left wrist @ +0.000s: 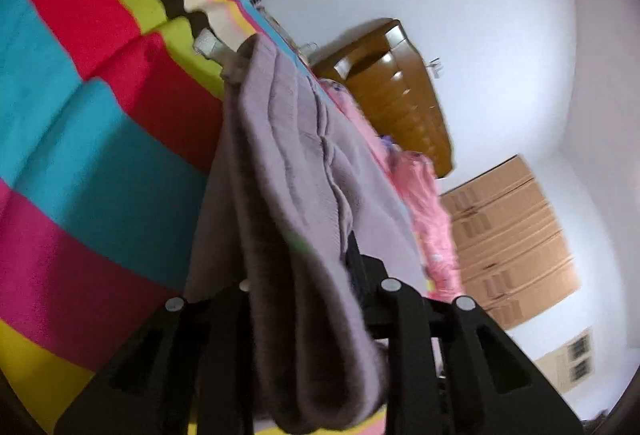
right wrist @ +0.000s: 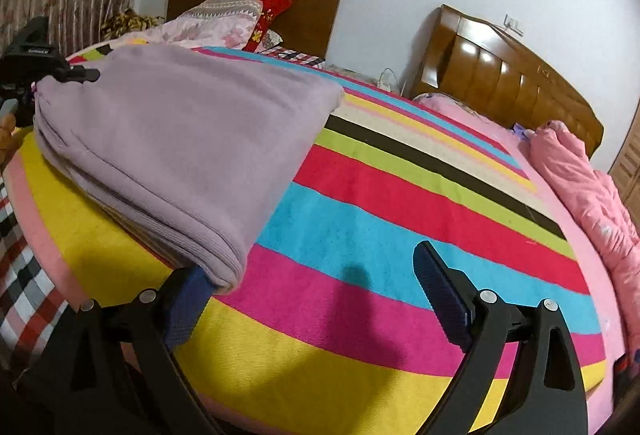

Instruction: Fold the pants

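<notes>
Lilac pants (right wrist: pixel 180 139) lie folded in a thick stack on the striped blanket (right wrist: pixel 360 235), at the left of the right wrist view. My right gripper (right wrist: pixel 308 259) is open wide just above the blanket. Its left pad (right wrist: pixel 188 299) sits under the near corner of the stack, and its right pad is over bare blanket. The left gripper (right wrist: pixel 68 75) shows at the stack's far left corner. In the left wrist view, the pants (left wrist: pixel 288 139) run forward from between the narrow jaws of my left gripper (left wrist: pixel 300 263), which is shut on bunched fabric that hides the fingertips.
A pink quilt (right wrist: pixel 580 187) lies along the bed's right side, below a wooden headboard (right wrist: pixel 500 75). Pillows (right wrist: pixel 240 19) are piled at the far end. A checked sheet (right wrist: pixel 20 275) hangs at the near left edge. Light wooden doors (left wrist: pixel 512 235) stand beyond the bed.
</notes>
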